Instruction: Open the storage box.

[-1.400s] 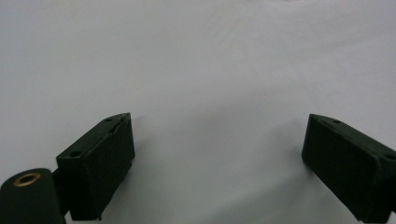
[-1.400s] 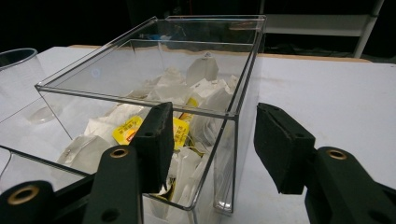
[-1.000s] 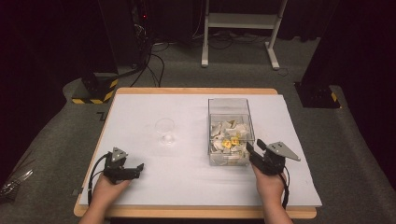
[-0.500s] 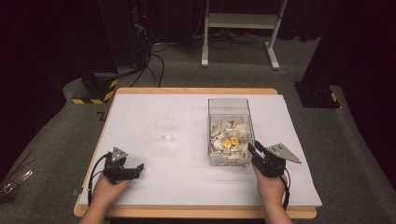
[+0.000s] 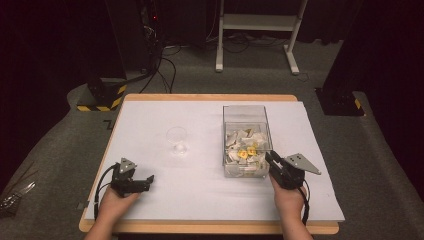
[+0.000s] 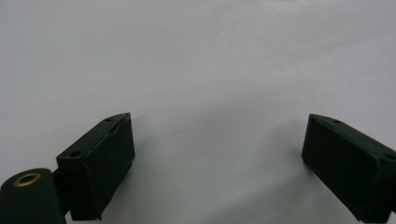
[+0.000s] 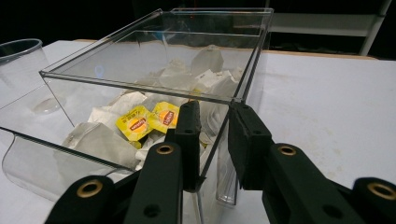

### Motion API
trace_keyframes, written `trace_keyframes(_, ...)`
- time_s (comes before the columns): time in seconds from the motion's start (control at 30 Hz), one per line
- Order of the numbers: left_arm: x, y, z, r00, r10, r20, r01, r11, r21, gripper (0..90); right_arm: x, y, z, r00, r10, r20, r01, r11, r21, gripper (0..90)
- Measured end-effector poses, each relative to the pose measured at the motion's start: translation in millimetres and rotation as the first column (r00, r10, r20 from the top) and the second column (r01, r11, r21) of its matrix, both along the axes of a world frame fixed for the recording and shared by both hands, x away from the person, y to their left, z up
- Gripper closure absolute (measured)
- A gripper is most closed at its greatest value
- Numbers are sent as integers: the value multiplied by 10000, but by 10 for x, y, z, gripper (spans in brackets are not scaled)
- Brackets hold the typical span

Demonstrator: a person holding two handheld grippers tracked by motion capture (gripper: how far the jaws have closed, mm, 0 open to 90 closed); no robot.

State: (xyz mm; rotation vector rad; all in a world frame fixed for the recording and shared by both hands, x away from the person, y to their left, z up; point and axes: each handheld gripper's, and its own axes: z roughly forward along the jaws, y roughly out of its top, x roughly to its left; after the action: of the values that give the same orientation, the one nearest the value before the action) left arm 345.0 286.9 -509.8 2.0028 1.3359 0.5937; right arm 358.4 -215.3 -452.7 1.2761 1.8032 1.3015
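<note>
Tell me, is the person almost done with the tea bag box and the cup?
Just starting, it seems. Done: the right gripper has just closed on the side wall of the clear box, one jaw inside and one outside. In hand: steadying that box. Left: the tea bags are all inside, the glass is empty, and the left gripper rests open.

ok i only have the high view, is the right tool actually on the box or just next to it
observer: the right tool straddles a side wall of the clear box, one jaw inside, one outside; its jaws have just been closing on that wall
operator: any packets caught in there too
observer: no, the yellow tea packets lie left of the inner jaw, not between the jaws
operator: and the left tool
observer: the left tool is open over the bare white table, nothing between its jaws
</note>
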Motion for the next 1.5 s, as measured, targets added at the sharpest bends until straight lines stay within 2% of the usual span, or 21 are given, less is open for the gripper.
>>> trace_keyframes(0.5, -1, 0, 0, 10000, -2, 1, 2, 10000, 7, 98, -14, 7, -10, 10000, -86, -10, 86, 9999, 82, 744)
trace_keyframes(0.9, 0, 0, 0, 10000, -2, -1, 2, 10000, 1, 98, -158, -38, -13, 10000, 69, 46, -70, 10000, 27, 742)
trace_keyframes(1.0, 0, 0, 0, 10000, -4, -3, 4, 10000, 9, 98, -192, -47, -15, 10000, 57, 28, -57, 10000, 50, 726)
trace_keyframes(1.23, 1, 0, 0, 10000, -4, -4, 4, 10000, 4, 98, -146, -12, -37, 9998, 143, -126, -142, 9999, 84, 673)
trace_keyframes(1.5, 1, 0, 0, 10000, -3, -3, 3, 10000, -1, 98, -201, -43, -62, 9995, 211, -217, -210, 9998, 31, 704)
